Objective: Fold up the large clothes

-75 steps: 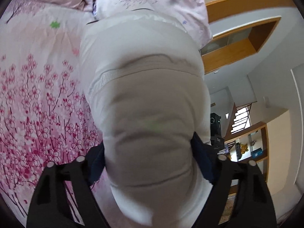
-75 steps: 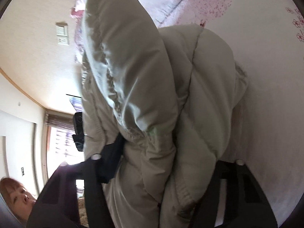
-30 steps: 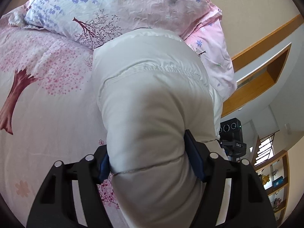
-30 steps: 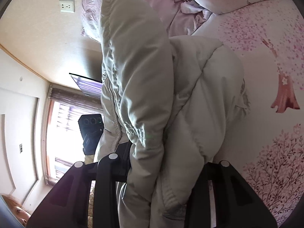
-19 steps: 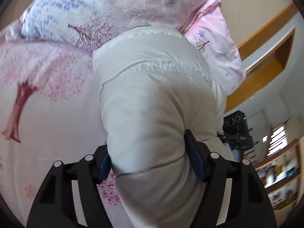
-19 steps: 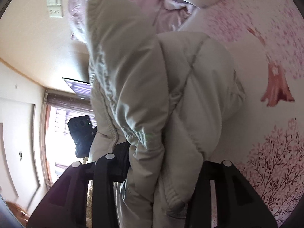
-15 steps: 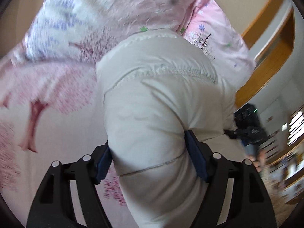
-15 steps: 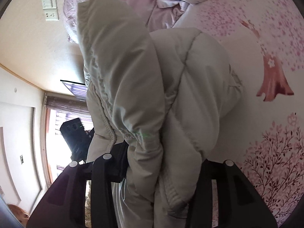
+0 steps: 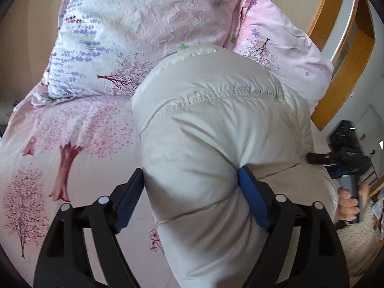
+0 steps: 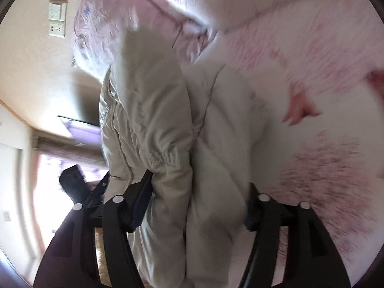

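Note:
A bulky white quilted puffer jacket fills the middle of the left wrist view, above a pink cherry-blossom bedsheet. My left gripper is shut on a thick fold of the jacket, its blue pads pressed into both sides. In the blurred right wrist view the same jacket hangs bunched, and my right gripper is shut on a thick bundle of it. The other gripper and the hand holding it show at the far right of the left wrist view.
Two pink floral pillows lie at the head of the bed behind the jacket. A wooden frame stands at the right. A wall socket plate and a bright window show at the left of the right wrist view.
Both grippers have carried the jacket along the bed toward the pillows, which now fill more of the view. The right wrist view has turned blurred from motion. Both grips are unchanged.

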Demonstrator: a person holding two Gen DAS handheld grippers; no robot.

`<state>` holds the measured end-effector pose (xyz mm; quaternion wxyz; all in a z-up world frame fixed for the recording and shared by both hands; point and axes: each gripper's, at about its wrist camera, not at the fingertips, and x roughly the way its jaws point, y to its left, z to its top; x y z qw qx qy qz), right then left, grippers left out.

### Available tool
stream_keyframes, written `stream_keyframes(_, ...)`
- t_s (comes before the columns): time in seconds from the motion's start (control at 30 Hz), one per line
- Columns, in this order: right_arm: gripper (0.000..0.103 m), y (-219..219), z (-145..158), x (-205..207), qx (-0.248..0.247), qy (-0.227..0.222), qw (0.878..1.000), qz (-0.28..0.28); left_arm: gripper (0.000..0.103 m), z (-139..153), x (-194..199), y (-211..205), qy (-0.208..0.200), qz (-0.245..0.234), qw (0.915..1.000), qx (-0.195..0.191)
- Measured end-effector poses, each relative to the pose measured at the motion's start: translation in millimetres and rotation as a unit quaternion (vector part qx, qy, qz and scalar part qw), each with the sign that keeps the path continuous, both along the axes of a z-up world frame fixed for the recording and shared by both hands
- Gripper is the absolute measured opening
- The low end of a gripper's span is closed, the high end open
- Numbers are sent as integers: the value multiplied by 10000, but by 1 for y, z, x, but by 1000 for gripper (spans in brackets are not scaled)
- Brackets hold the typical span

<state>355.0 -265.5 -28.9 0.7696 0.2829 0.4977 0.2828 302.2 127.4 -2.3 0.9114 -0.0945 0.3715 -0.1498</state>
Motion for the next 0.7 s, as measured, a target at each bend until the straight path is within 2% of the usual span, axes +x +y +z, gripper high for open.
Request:
stream_keyframes(0.07, 68, -5, 23, -18, -512, -466, 9968, -388, 85, 1, -3, 1, -29, 45, 10000, 17)
stream_keyframes(0.17, 68, -13, 51, -46, -1008, -1045, 9844, -995, 86, 4, -8, 1, -129, 164, 9997, 137)
stream_keyframes(0.2, 65, -12, 58, -56, -1173, -1260, 9790, -1092, 87, 5, -10, 1, -167, 200, 9995, 187)
stream_keyframes(0.23, 60, -4, 65, -68, -1378, -1526, 9727, -1078, 87, 8, -13, -1, -220, 249, 9991, 276)
stream_keyframes(0.27, 50, 6, 69, -77, -1566, -1721, 9676, -979, 87, 10, -16, -2, -264, 281, 9987, 345)
stream_keyframes(0.37, 36, 48, 74, -100, -2109, -2167, 9512, -610, 87, 17, -27, -6, -381, 378, 9971, 537)
stream_keyframes(0.57, 33, 88, 69, -127, -2614, -2643, 9273, -436, 90, 30, -56, -16, -580, 407, 9951, 694)
stream_keyframes(0.7, 33, 102, 66, -134, -2769, -2802, 9180, -460, 95, 31, -69, -32, -666, 266, 9940, 828)
